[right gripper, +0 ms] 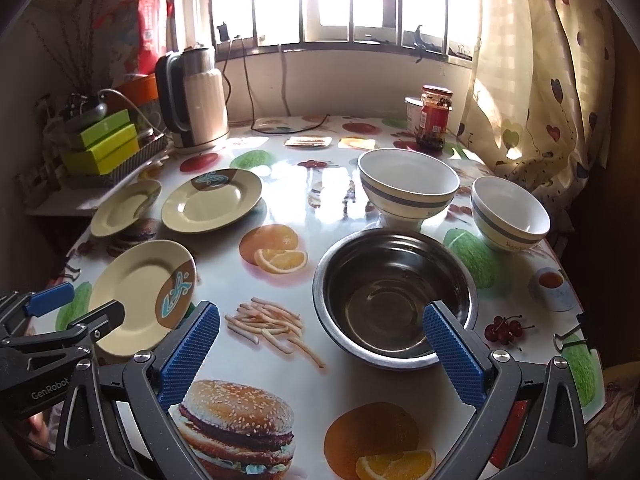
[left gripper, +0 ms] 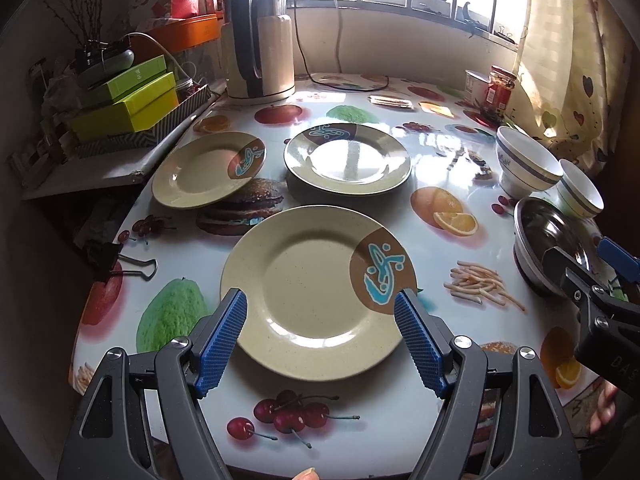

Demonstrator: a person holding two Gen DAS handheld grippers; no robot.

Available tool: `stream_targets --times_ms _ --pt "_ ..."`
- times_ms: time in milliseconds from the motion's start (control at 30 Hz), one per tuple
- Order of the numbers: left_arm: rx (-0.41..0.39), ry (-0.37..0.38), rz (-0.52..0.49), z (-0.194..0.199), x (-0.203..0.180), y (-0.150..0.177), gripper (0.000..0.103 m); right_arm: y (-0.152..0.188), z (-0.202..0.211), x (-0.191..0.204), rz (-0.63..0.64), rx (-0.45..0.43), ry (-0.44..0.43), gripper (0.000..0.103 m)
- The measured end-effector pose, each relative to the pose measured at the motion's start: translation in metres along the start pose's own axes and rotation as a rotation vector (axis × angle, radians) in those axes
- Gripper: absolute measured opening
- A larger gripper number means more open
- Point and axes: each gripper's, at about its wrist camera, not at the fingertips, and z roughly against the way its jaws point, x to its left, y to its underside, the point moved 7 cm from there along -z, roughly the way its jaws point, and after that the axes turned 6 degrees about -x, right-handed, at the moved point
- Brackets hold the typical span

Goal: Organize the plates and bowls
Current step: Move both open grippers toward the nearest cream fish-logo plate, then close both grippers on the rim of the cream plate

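near plate [left gripper: 316,292] between open left gripper [left gripper: 320,344] fingers

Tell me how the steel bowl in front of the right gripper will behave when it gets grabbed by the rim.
The steel bowl looks thin-walled and empty, so probably light and stiff. Its polished, sloping rim may slip between the right gripper pads. On the glossy tablecloth it would likely slide rather than tip if nudged.
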Motion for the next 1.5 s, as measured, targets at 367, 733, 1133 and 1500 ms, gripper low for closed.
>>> stream_targets --times_ms 367,733,1133,1500 --pt "-0.001 0.024 0.028 -0.04 0.038 -0.058 0.077 -0.051 -0.05 0.026 0.008 0.004 -0.071 0.103" --pt "0.054 0.081 0.089 -0.094 0.049 -0.092 0.065 -0.075 -0.131 0.034 -0.092 0.111 -0.082 0.103" --pt "0.107 0.132 0.128 -0.131 0.041 -0.101 0.048 -0.075 -0.177 0.044 -0.129 0.169 -0.114 0.075" --pt "0.136 0.132 0.124 -0.147 0.034 -0.101 0.042 -0.068 -0.198 0.052 -0.142 0.213 -0.163 0.049"
